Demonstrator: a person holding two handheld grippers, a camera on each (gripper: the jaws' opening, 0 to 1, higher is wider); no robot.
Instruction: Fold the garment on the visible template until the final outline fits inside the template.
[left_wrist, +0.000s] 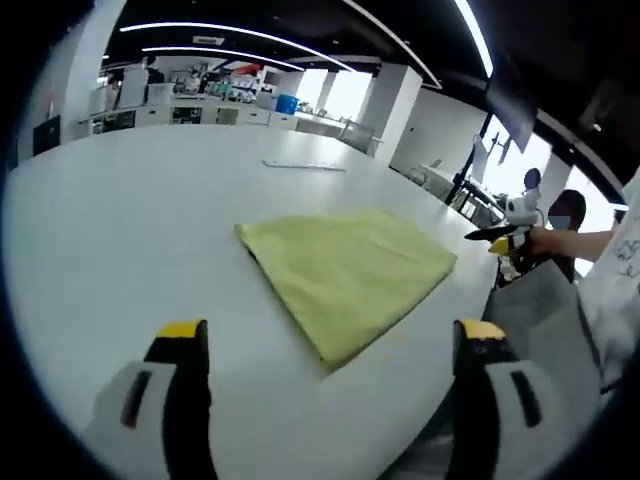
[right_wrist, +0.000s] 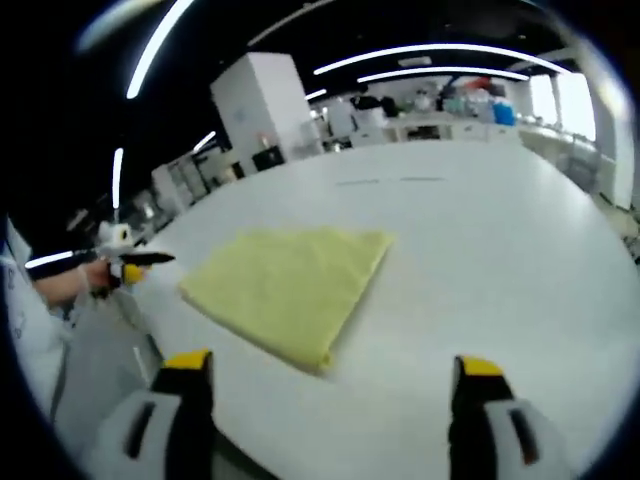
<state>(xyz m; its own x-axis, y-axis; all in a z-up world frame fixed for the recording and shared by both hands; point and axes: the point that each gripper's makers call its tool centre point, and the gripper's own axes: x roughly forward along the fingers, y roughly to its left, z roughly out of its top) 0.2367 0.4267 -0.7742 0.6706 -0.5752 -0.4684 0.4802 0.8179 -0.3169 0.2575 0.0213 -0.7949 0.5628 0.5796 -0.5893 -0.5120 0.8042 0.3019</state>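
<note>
A yellow garment (left_wrist: 345, 275) lies folded into a flat, roughly four-sided shape on the white table (left_wrist: 130, 220). My left gripper (left_wrist: 332, 335) hovers open just short of its near corner, with nothing between the yellow-tipped jaws. In the left gripper view, the right gripper (left_wrist: 505, 238) hangs off the table's right edge, held by a hand. The right gripper view has the garment (right_wrist: 290, 285) ahead and to the left. There my right gripper (right_wrist: 331, 365) is open and empty above the table (right_wrist: 480, 260), and the left gripper (right_wrist: 135, 262) sits at the far left edge.
A thin pale strip (left_wrist: 305, 165) lies on the table beyond the garment, also visible as a faint strip (right_wrist: 390, 181). The table edge drops to grey floor (left_wrist: 545, 300) on the right. A white sleeve (left_wrist: 615, 290) is nearby. Counters and a white pillar (right_wrist: 260, 105) stand far behind.
</note>
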